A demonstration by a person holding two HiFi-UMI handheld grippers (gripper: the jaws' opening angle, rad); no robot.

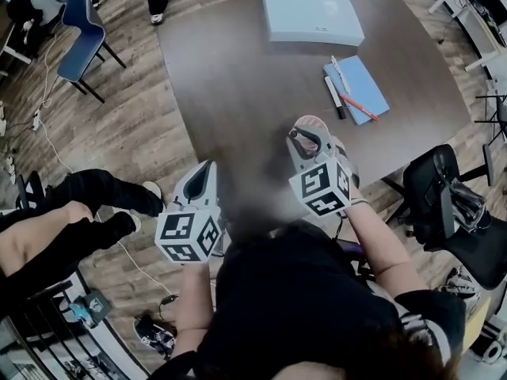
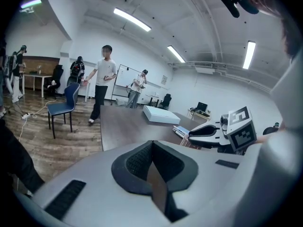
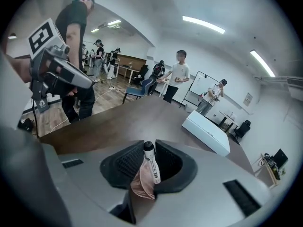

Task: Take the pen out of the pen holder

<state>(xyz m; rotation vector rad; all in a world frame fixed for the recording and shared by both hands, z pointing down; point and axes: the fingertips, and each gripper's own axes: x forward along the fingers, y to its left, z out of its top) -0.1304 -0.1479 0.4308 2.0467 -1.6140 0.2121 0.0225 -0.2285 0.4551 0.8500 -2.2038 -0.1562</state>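
Note:
A white pen (image 3: 151,167) with a black cap stands upright between the pads of my right gripper (image 3: 150,148), which is shut on it. Just below the jaws sits the pink pen holder (image 3: 140,186). In the head view the right gripper (image 1: 305,138) reaches over the holder's pink rim (image 1: 315,122) at the near edge of the dark table (image 1: 238,77), and the pen itself is hidden there. My left gripper (image 1: 207,169) hangs off the table's near left corner. Its pads (image 2: 142,160) meet with nothing between them.
A blue notebook (image 1: 358,88) with a black pen (image 1: 334,98), an orange pen (image 1: 358,106) and a white pen (image 1: 341,74) lies at the right. A white box (image 1: 311,14) sits at the far edge. A blue chair (image 1: 83,26) stands left, a black chair (image 1: 444,204) right; people stand around.

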